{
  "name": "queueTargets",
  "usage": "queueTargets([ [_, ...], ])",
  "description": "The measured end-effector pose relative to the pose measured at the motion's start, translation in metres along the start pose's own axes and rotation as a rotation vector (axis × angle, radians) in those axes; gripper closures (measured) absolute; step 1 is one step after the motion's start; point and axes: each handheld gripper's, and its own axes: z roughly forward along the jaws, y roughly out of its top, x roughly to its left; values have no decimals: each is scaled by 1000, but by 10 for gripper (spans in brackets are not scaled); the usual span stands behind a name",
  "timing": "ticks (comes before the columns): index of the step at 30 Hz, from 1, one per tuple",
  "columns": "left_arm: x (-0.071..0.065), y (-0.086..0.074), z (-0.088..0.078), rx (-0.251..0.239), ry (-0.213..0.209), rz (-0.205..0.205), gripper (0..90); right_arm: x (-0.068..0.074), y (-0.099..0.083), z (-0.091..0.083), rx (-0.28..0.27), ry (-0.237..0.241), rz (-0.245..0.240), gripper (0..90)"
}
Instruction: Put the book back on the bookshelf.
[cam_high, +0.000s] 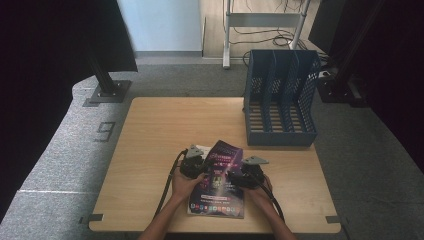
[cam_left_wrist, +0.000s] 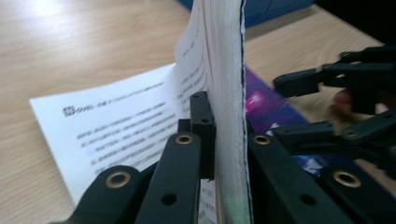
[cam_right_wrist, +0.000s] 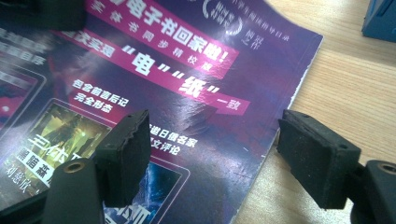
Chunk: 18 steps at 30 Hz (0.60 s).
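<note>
The left gripper (cam_left_wrist: 224, 140) is clamped on the lifted edge of a purple magazine (cam_high: 219, 180), its pages standing upright between the jaws, with a white printed page (cam_left_wrist: 116, 135) lying flat on the worktop beside it. The right gripper (cam_right_wrist: 212, 154) hangs spread above the glossy cover, near its right edge. The magazine lies near the worktop's (cam_high: 150, 135) front edge; a blue file rack (cam_high: 280, 97) sits at the far right corner.
</note>
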Motion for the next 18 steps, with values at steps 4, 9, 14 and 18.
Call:
queueTargets([
  [4,-7,5,-3,-14,-12,33,873,-1,0,0,0,0,7,229],
  [9,-8,7,-6,-23,-18,39,873,-4,1,-2,1,-2,19,222],
  [14,-9,9,-9,-38,-21,39,873,-8,3,-5,-6,1,32,215],
  [18,-11,11,-12,-48,-24,47,873,-9,4,-6,-8,5,29,203],
])
